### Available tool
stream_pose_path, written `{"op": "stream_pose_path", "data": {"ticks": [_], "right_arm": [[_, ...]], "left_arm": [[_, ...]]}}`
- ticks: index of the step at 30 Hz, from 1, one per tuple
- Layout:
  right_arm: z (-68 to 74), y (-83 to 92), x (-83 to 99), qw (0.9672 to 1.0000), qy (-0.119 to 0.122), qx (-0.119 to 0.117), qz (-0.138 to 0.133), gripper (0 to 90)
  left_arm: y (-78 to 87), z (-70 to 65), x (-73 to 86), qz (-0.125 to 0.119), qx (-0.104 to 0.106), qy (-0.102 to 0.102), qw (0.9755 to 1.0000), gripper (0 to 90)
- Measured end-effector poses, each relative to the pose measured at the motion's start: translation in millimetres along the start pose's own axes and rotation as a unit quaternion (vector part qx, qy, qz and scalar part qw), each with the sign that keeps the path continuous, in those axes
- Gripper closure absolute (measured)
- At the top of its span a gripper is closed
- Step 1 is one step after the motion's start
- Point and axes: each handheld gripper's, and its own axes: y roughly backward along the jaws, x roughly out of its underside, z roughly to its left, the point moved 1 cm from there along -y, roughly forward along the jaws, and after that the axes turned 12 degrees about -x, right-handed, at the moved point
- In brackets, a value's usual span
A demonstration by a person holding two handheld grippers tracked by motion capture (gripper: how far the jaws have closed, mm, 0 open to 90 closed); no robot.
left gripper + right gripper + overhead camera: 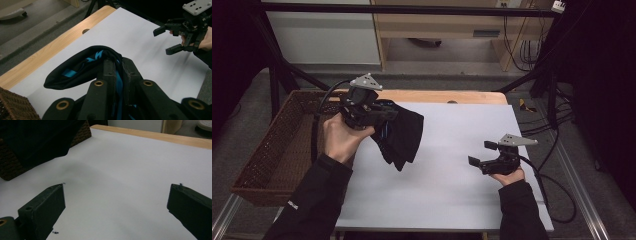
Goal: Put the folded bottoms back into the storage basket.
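Observation:
A black garment (399, 132) with blue markings hangs above the left part of the white table sheet (452, 175). My left gripper (384, 116) is shut on its upper edge and holds it lifted. In the left gripper view the cloth (80, 70) is pinched between the two black jaws, blue trim showing in the gap. My right gripper (479, 153) rests low at the right of the sheet, open with nothing between its fingers. In the right gripper view its jaws stand wide apart over bare white sheet (120, 177), with the dark cloth (37, 142) hanging at the upper left.
A brown wicker basket (272, 150) stands off the table's left side. A strip of wooden tabletop (452, 96) with a round hole shows beyond the sheet. Black frame bars and cables run along the back and right.

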Motion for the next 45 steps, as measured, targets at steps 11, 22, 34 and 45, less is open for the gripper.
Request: {"op": "stream_pose_path", "data": {"ticks": [11, 22, 34, 45], "right_arm": [[0.2, -0.1, 0.0, 1.0, 0.0, -0.001, 0.001, 1.9], [-0.1, -0.5, 0.2, 1.0, 0.002, -0.001, 0.003, 1.9], [0.3, -0.3, 0.0, 1.0, 0.001, -0.001, 0.001, 1.9], [0.3, -0.1, -0.2, 1.0, 0.001, -0.001, 0.001, 1.9]], "left_arm": [[16.1, 10.4, -3.1, -0.008, -0.008, -0.002, 0.9999, 82.9], [29.4, 19.9, -4.4, -0.008, -0.017, -0.001, 0.9998, 82.9], [45.8, 31.4, -5.7, -0.01, -0.033, -0.003, 0.9994, 82.9], [65.3, 47.2, -4.1, -0.016, -0.049, 0.003, 0.9986, 82.9]]}}
